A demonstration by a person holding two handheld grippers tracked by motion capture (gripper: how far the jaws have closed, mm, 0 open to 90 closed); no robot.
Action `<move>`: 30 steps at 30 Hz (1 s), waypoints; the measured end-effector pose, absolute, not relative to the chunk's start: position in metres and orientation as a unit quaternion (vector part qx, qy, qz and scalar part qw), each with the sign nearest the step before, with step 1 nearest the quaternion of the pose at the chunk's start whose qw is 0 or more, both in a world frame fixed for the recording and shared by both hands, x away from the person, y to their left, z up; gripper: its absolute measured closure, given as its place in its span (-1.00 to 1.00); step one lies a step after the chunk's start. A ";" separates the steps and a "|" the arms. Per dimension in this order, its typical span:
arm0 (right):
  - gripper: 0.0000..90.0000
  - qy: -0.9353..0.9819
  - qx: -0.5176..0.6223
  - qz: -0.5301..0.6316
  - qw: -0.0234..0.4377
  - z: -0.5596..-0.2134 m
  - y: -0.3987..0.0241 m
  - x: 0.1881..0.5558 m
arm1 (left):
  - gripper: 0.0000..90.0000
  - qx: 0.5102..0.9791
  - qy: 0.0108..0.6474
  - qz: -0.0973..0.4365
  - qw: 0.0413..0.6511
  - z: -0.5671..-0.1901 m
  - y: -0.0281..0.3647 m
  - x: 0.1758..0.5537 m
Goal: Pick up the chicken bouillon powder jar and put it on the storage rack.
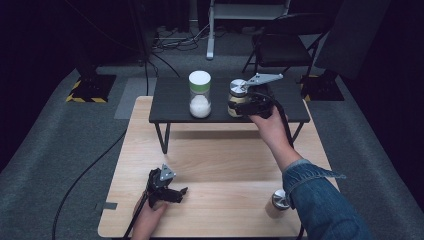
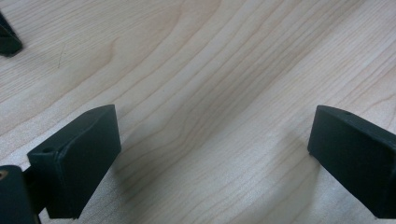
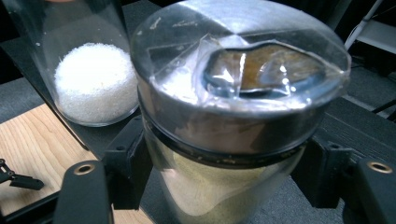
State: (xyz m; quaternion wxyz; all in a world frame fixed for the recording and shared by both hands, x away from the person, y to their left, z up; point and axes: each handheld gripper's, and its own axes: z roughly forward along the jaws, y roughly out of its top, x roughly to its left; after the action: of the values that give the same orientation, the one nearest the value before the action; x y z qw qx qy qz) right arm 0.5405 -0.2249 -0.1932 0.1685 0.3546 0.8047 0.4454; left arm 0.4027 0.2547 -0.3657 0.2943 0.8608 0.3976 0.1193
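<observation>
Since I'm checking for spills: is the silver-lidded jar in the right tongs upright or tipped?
Upright: the jar stands on the black shelf, lid on top, right tongs clamped on its sides.

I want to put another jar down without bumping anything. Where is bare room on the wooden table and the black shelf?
The wooden table is bare between the left gripper and the small jar. The black shelf is free left of the white-lidded jar. It is crowded where the right gripper clamps the silver-lidded jar.
</observation>
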 end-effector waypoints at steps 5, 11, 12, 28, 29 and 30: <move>-0.54 0.800 0.358 0.452 0.164 -0.195 -0.228 0.542 | -0.95 0.861 0.398 0.119 0.294 -0.366 0.255 0.403; -0.76 0.798 0.359 0.452 0.170 -0.195 -0.226 0.537 | -0.95 0.860 0.398 0.119 0.295 -0.366 0.255 0.403; -0.77 0.799 0.358 0.452 0.171 -0.195 -0.227 0.536 | -0.95 0.860 0.398 0.119 0.295 -0.366 0.255 0.403; -0.86 0.789 0.351 0.474 0.173 -0.198 -0.253 0.509 | -0.96 0.861 0.399 0.120 0.292 -0.365 0.254 0.403; -0.86 0.789 0.350 0.475 0.172 -0.199 -0.255 0.507 | -0.97 0.860 0.400 0.119 0.292 -0.365 0.253 0.403; -0.86 0.788 0.351 0.476 0.171 -0.200 -0.257 0.505 | -0.97 0.860 0.401 0.119 0.291 -0.365 0.253 0.403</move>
State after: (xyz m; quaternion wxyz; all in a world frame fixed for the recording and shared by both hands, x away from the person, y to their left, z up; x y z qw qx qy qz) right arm 0.5053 -0.2570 -0.1999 0.1709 0.3506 0.7881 0.4763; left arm 0.4031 0.2530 -0.3654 0.2911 0.8603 0.4012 0.1194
